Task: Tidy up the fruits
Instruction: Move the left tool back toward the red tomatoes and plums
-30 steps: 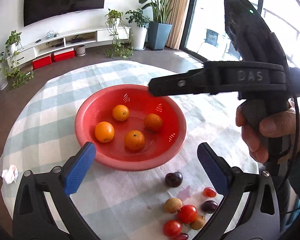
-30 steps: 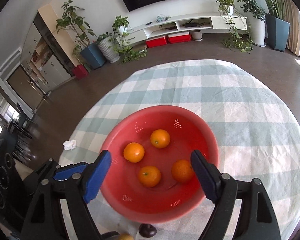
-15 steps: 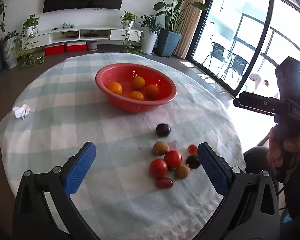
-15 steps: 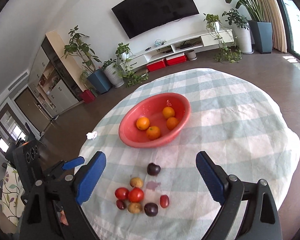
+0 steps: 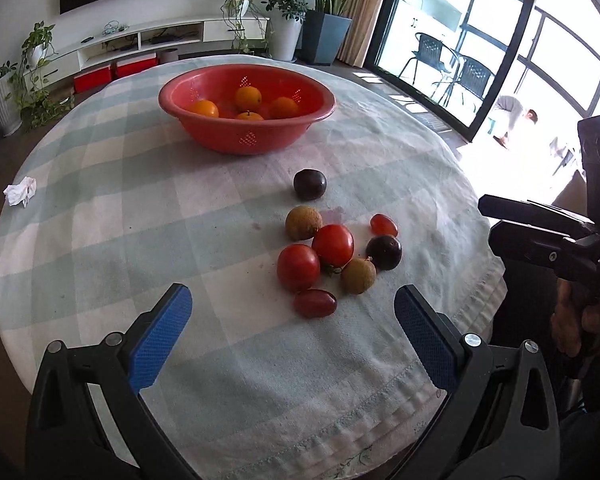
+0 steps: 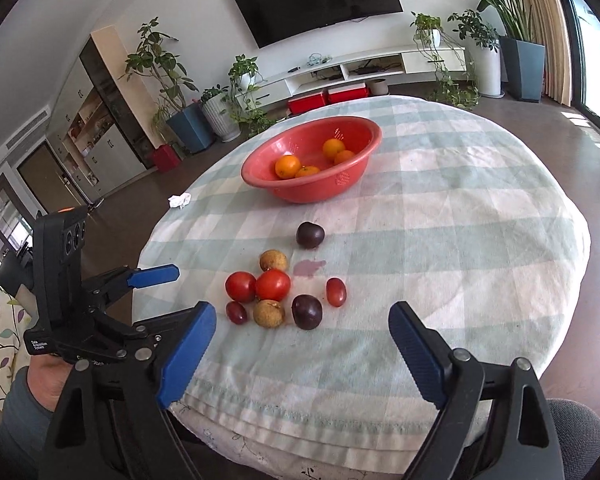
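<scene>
A red bowl (image 5: pixel 244 136) at the far side of the round table holds several oranges (image 5: pixel 248 97); it also shows in the right wrist view (image 6: pixel 312 192). Nearer lies a cluster of small fruits: two red tomatoes (image 5: pixel 298 267) (image 6: pixel 273 285), brown longans (image 5: pixel 303 222), dark plums (image 5: pixel 309 184) (image 6: pixel 307 311) and small red grape tomatoes (image 5: pixel 315 303). My left gripper (image 5: pixel 292 332) is open and empty, low over the table's near edge. My right gripper (image 6: pixel 300 348) is open and empty, also at the near edge, behind the cluster.
A checked cloth (image 5: pixel 140 208) covers the table. A crumpled white tissue (image 5: pixel 20 191) lies at its left edge. A small purple stain (image 6: pixel 309 267) marks the cloth by the fruits. The right gripper's body (image 5: pixel 548 248) hangs off the table's right side.
Both grippers have pulled back from over the bowl to the table's near edge and dropped lower. The fruit cluster now lies just ahead of both. No fruit has moved.
</scene>
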Demonstrator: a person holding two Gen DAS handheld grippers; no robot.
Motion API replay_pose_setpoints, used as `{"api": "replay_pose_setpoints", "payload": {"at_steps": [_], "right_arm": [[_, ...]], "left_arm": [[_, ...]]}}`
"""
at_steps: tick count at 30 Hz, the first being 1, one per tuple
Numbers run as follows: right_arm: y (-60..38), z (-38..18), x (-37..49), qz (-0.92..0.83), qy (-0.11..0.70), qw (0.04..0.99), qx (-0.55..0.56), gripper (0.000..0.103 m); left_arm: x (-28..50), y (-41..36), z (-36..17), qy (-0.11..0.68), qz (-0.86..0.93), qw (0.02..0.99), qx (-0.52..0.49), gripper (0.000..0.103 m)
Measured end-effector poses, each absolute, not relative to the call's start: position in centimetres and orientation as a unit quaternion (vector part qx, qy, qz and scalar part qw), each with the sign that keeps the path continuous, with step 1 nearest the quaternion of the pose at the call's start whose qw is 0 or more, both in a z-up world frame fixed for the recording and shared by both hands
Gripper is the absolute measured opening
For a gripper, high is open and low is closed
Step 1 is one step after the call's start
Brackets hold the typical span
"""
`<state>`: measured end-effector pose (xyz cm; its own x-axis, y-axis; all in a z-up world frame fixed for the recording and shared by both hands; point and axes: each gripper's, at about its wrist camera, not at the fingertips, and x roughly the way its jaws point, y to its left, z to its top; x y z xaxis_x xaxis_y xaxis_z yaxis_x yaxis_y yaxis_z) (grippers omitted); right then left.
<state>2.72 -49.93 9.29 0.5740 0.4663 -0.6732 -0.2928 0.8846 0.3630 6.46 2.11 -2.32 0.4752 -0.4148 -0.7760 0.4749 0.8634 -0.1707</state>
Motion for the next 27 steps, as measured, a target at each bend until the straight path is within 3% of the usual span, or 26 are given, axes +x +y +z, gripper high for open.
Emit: {"api": "replay_pose_setpoints", "payload": {"at_steps": [9, 22, 24, 27], "right_arm": [[-49.5, 9.1, 2.2, 0.215, 0.407, 0.883, 0.096, 0.081], [-49.2, 9.0, 1.8, 0.220, 0.415, 0.879, 0.084, 0.081], [-49.2, 9.1, 1.7, 0.221, 0.414, 0.879, 0.084, 0.081], [-49.3, 9.0, 1.8, 0.221, 0.414, 0.879, 0.086, 0.081]], "left_arm": [[8.5, 1.0, -2.4, 0.462, -0.264, 0.844, 0.067, 0.102], [10.7, -0.2, -3.5, 0.484, -0.269, 0.826, 0.105, 0.102], [11.0, -0.2, -3.6, 0.486, -0.274, 0.822, 0.112, 0.096], [11.4, -0.4, -3.8, 0.492, -0.283, 0.814, 0.122, 0.076]]}}
